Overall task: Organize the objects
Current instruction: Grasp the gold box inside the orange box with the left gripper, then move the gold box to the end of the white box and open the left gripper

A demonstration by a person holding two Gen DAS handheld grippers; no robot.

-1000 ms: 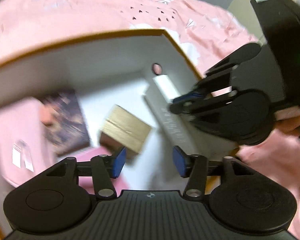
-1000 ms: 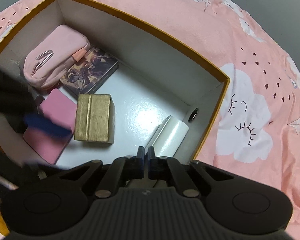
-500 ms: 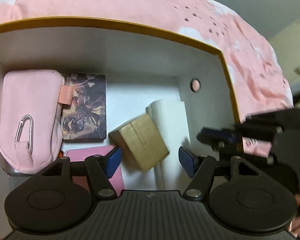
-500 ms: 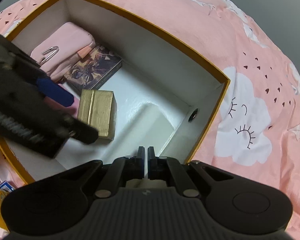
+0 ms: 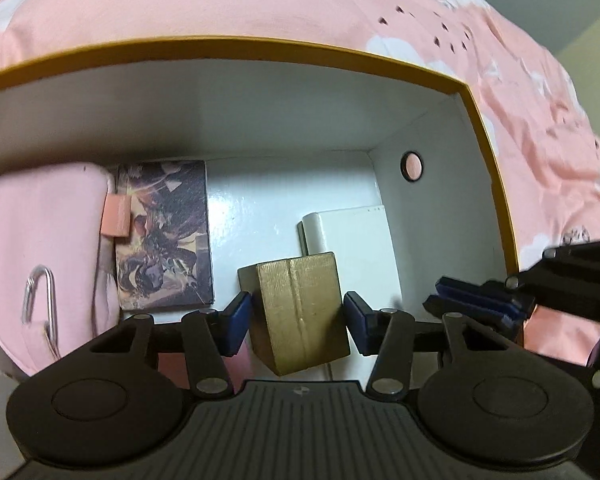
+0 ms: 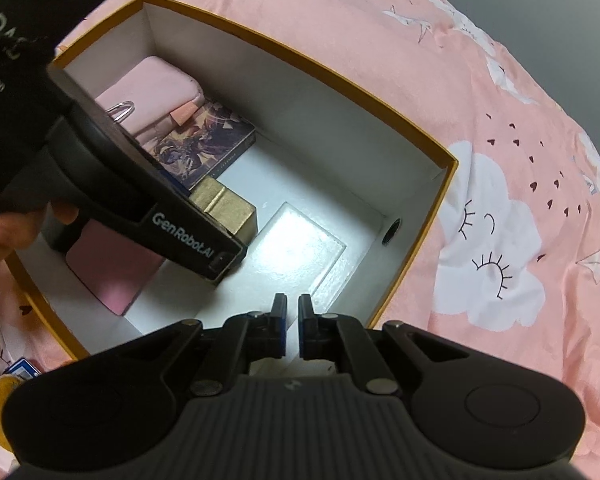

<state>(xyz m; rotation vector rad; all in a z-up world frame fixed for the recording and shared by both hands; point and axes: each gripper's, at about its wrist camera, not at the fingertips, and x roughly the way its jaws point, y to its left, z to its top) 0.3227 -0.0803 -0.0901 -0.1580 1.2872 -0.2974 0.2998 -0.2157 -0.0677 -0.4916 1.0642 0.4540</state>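
Note:
A small gold box (image 5: 300, 312) stands on the floor of a white carton with an orange rim (image 5: 260, 46). My left gripper (image 5: 298, 320) straddles it from above, jaws closing, and both blue pads meet its sides. From the right wrist view the left gripper's black body (image 6: 140, 200) covers most of the gold box (image 6: 224, 204), and its fingertips are hidden. My right gripper (image 6: 293, 328) hovers over the carton's near right corner, shut with nothing between its fingers. It also shows at the right edge of the left wrist view (image 5: 476, 304).
Inside the carton lie a pink pouch with a carabiner (image 5: 44, 240), an illustrated card box (image 5: 164, 232), a flat white box (image 5: 356, 240) by the right wall, and a pink pad (image 6: 108, 268). A hand (image 6: 4, 232) holds the left gripper. Pink cloud-print bedding (image 6: 500, 160) surrounds the carton.
The left gripper swung over the carton, rolled square to the gold box and came down around it, its jaws narrowing onto it. The right gripper stayed shut and almost still.

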